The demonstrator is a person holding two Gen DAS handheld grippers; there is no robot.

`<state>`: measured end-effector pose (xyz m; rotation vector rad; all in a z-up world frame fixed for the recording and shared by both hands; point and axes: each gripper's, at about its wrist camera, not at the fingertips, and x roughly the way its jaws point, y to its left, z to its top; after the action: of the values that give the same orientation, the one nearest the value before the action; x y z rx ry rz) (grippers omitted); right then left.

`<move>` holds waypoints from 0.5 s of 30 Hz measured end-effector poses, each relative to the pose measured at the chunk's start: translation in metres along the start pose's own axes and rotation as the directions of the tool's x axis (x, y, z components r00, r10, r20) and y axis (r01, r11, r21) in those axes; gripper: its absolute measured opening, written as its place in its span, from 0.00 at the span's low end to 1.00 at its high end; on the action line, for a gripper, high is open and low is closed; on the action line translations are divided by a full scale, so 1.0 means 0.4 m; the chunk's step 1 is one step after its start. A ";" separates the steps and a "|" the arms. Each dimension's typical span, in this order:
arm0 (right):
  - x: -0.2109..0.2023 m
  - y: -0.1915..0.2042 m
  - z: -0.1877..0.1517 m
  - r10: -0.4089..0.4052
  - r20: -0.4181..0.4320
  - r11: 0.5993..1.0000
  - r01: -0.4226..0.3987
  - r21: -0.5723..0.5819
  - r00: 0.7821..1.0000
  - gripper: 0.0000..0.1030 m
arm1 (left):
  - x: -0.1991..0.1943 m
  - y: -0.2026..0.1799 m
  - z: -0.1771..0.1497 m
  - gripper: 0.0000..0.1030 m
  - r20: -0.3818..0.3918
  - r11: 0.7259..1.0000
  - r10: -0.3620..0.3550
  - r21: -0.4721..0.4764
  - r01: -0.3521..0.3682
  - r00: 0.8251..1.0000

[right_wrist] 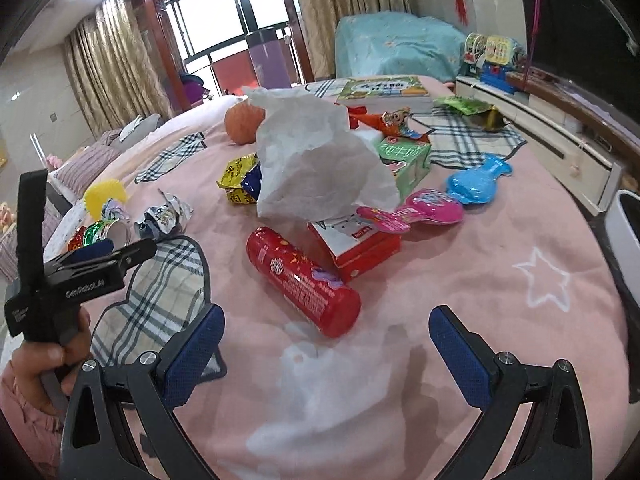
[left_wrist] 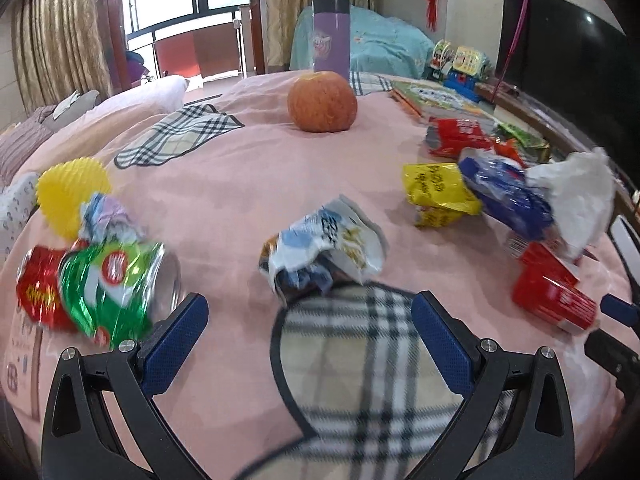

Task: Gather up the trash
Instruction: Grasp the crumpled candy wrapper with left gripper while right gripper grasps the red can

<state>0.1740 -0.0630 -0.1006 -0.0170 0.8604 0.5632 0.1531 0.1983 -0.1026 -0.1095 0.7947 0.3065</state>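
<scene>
Trash lies scattered on a pink bedspread (left_wrist: 224, 184). My left gripper (left_wrist: 310, 320) is open, low over a plaid patch, just short of a crumpled white-and-blue wrapper (left_wrist: 324, 244). A crushed green can (left_wrist: 116, 284) and a red wrapper (left_wrist: 36, 284) lie to its left. My right gripper (right_wrist: 326, 340) is open and holds nothing, with a red tube can (right_wrist: 300, 280) lying right before it. Beyond that can are a red-and-white box (right_wrist: 356, 244), crumpled white paper (right_wrist: 316, 160) and a yellow wrapper (right_wrist: 236, 178). The left gripper (right_wrist: 100, 254) appears at the left of the right wrist view.
An orange fruit (left_wrist: 322, 102) and a purple tumbler (left_wrist: 331, 34) stand farther back. A yellow spiky ball (left_wrist: 70, 194), pink (right_wrist: 416, 212) and blue (right_wrist: 478, 182) toys, a green box (right_wrist: 404, 158) and a book (right_wrist: 380, 88) lie about. A white bin (right_wrist: 624, 240) stands beside the bed at right.
</scene>
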 end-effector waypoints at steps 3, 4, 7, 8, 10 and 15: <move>0.029 -0.004 0.010 0.007 -0.027 1.000 -0.006 0.001 1.000 0.98 | 0.044 0.001 0.022 1.00 -0.027 1.000 0.015 0.024 -0.014 1.000; 0.039 -0.005 0.011 0.011 -0.034 1.000 -0.011 0.001 0.999 0.98 | 0.053 -0.001 0.029 1.00 -0.039 0.999 0.015 0.029 -0.014 0.999; 0.062 -0.002 0.017 0.023 -0.060 1.000 -0.023 -0.004 0.998 0.95 | 0.080 -0.010 0.036 1.00 -0.066 0.999 0.017 0.045 -0.014 0.998; 0.067 -0.001 0.016 0.024 -0.066 1.000 -0.025 -0.006 0.998 0.92 | 0.086 -0.016 0.035 0.93 -0.075 0.999 0.008 0.054 -0.004 0.997; 0.081 0.001 0.016 0.022 -0.081 1.000 -0.023 -0.012 0.996 0.85 | 0.092 -0.026 0.034 0.78 -0.087 0.997 -0.016 0.075 0.022 0.996; 0.076 -0.003 0.020 0.035 -0.075 0.999 -0.035 0.003 0.997 0.46 | 0.090 -0.040 0.031 0.34 -0.093 0.993 -0.070 0.090 0.078 0.993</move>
<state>0.1960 -0.0481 -0.1175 -0.0219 0.9358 0.5982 0.1903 0.1939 -0.1202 -0.0645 0.8902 0.1947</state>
